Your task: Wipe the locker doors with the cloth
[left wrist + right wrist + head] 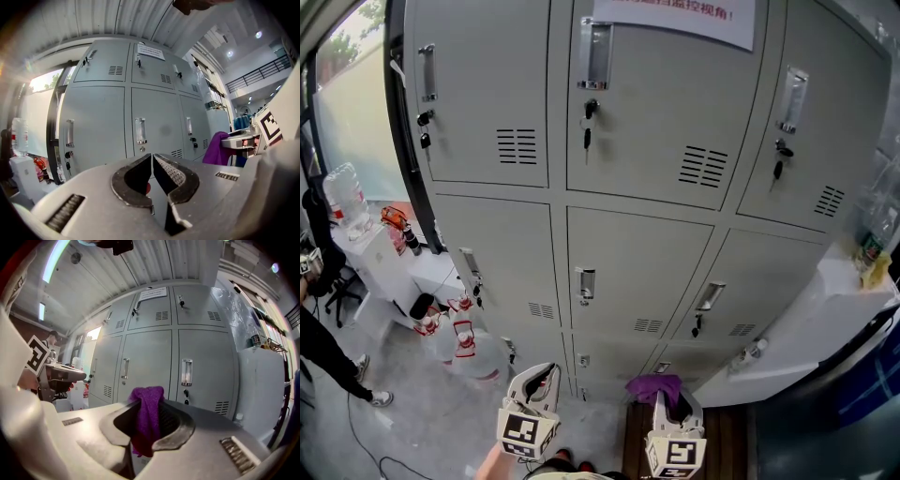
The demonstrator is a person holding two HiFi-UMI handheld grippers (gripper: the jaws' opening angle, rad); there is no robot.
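My right hand-held gripper [150, 404] is squeezing the cloth [652, 384] to rub the locker doors [637, 272]; my left hand-held gripper [152, 161] is pinching nothing.

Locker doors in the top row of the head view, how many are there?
3. The left door is beside the window, the middle door has a paper sign, and the right door is at the locker's right end. None looks hidden.

The purple cloth [147, 425] hung bunched and limp, pinched in the jaws of the right gripper [146, 405], seemingly just short of the grey metal locker doors [639, 267], all shut, keys dangling from several locks.
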